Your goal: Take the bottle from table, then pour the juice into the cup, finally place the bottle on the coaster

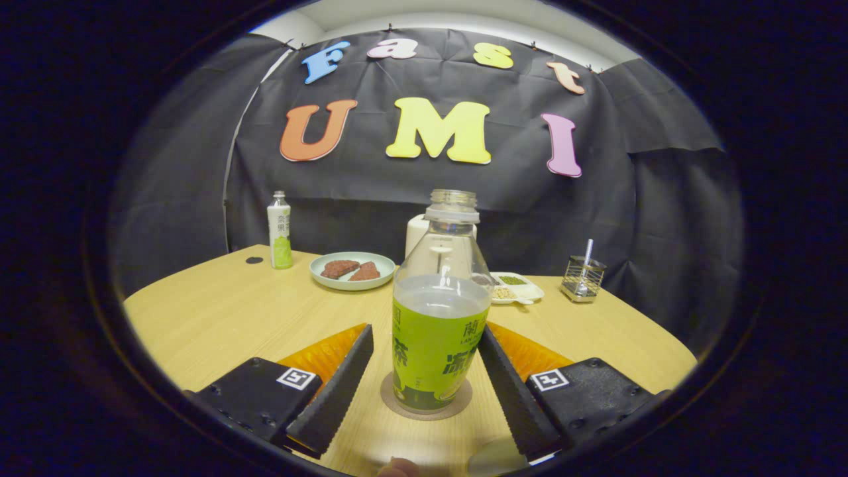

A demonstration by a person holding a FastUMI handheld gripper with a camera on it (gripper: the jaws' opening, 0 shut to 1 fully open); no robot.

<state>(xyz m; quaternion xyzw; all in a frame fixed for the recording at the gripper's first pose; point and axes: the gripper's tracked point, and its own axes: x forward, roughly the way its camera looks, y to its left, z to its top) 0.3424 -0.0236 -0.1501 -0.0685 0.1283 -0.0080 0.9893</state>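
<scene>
Standing upright on coaster (426, 405): bottle (438, 331), gripper (424, 371) agape.

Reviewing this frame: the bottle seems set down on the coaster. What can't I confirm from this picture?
- Cup: a white object beyond the bottle is mostly hidden by it in the gripper view; cannot tell what it is.
- Coaster: the bottle covers its middle, rim showing.
- Gripper fingers flank the bottle, a gap on one side; contact on the other is unclear.
- Divided dish: contents too small, partly hidden by the bottle.
- Wire holder: contents too small.
</scene>
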